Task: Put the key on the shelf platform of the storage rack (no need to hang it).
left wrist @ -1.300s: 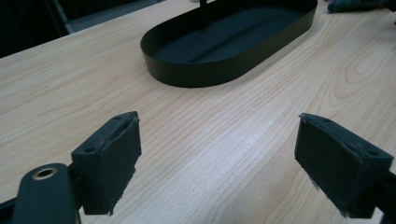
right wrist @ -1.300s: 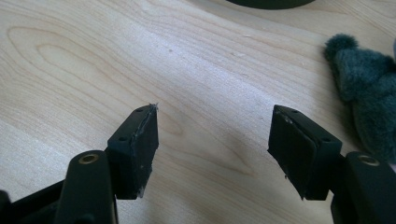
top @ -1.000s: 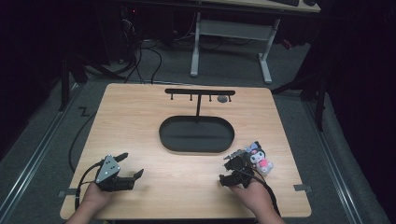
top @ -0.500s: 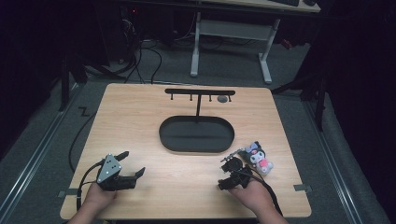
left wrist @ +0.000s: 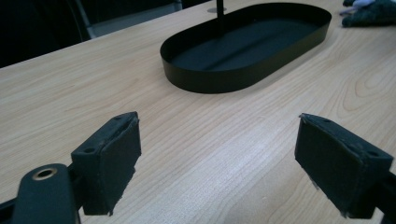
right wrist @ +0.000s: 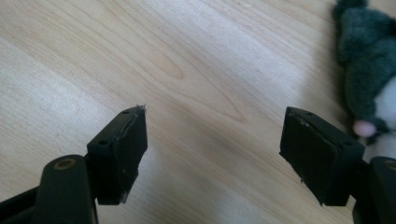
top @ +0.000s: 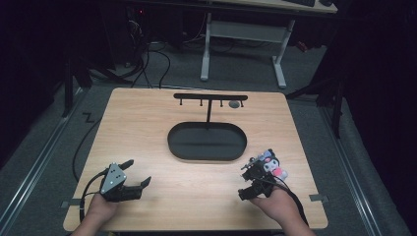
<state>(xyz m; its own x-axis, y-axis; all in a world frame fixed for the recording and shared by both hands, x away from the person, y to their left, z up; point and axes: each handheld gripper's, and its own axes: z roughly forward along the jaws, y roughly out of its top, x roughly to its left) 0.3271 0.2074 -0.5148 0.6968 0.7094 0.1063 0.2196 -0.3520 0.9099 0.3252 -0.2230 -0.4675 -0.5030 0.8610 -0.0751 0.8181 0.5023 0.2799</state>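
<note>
Right gripper drawn back slightly toward 6 o'clock, jaws just opened wider, released, nothing between. Pale wooden table unchanged; black oval metal tray at centre. Left gripper at 7 o'clock, released, empty. Small dark grey plush toy at 4 o'clock, just beside right gripper, apart.
</note>
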